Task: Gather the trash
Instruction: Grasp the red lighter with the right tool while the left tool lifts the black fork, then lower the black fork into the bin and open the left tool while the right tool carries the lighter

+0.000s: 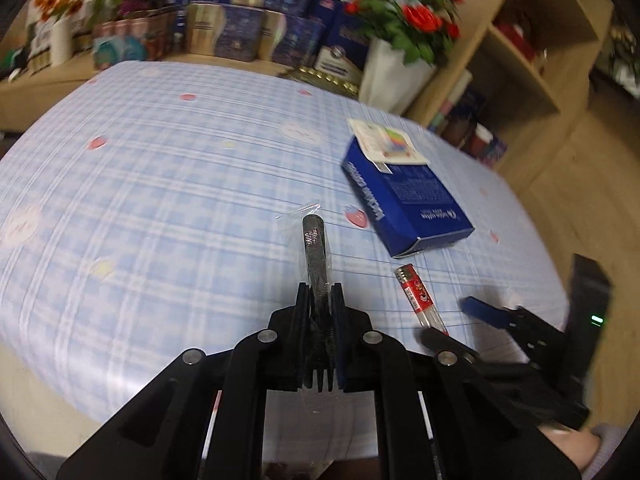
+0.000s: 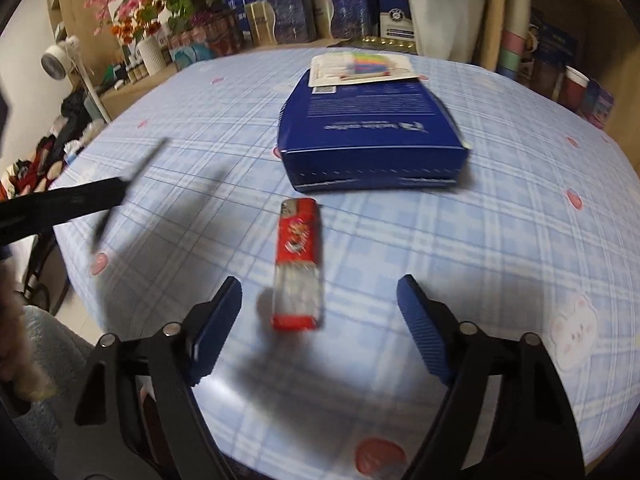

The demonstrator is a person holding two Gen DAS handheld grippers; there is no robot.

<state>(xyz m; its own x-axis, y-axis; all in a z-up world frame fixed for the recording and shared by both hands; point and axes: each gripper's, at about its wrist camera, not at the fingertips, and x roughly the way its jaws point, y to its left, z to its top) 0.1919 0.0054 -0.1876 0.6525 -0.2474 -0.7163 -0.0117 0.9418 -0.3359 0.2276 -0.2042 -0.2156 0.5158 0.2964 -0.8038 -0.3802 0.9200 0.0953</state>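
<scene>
My left gripper [image 1: 320, 294] is shut on a black plastic fork in a clear wrapper [image 1: 314, 248] and holds it above the blue plaid tablecloth [image 1: 160, 184]. The fork also shows blurred at the left of the right wrist view [image 2: 132, 184]. A red lighter [image 2: 297, 264] lies on the cloth between the open fingers of my right gripper [image 2: 320, 304], just ahead of them. The lighter also shows in the left wrist view [image 1: 418, 298], with my right gripper [image 1: 472, 320] beside it.
A blue carton [image 2: 372, 128] with a white card [image 2: 362, 66] on top lies beyond the lighter. Boxes [image 1: 236, 32], flower pots [image 1: 396, 68] and shelves [image 1: 520, 60] line the far side. The table's near edge [image 2: 80, 280] drops to the floor.
</scene>
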